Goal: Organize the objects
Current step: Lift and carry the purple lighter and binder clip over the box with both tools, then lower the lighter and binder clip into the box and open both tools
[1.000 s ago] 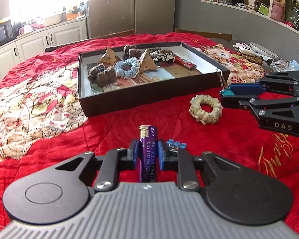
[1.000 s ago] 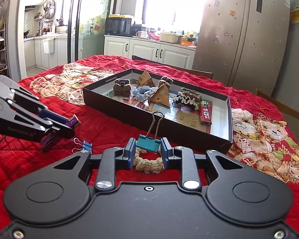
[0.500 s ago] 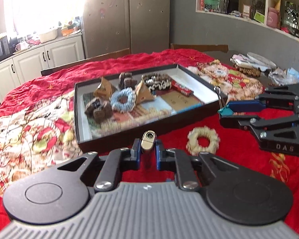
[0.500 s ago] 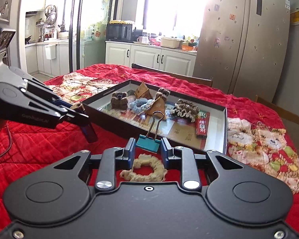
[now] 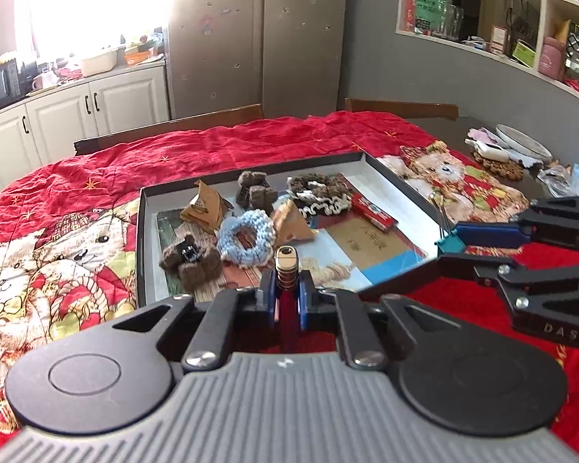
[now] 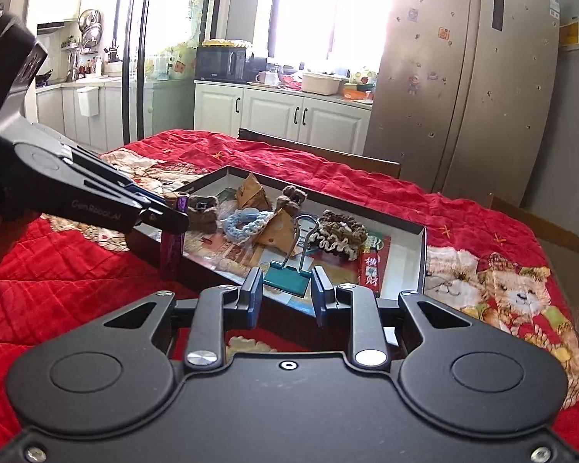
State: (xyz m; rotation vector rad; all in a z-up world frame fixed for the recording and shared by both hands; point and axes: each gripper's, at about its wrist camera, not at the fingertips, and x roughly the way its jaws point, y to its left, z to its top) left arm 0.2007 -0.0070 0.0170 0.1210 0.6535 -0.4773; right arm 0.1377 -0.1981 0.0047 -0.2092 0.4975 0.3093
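- Slim purple lighter with brass-coloured metal top (image 5: 286,270), upright, clamped over the near edge of the shallow black tray (image 5: 140,239).
- Teal metal binder clip (image 6: 288,277), wire handles tilted upward, held above tray's near wall.

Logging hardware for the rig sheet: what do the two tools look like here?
Both are black linkage tools with blue finger pads. The left tool has a ribbed grey body and "GenRobot.AI" lettering on its side; the right tool has an all-black body marked "DAS". Silver pivot screws on each.
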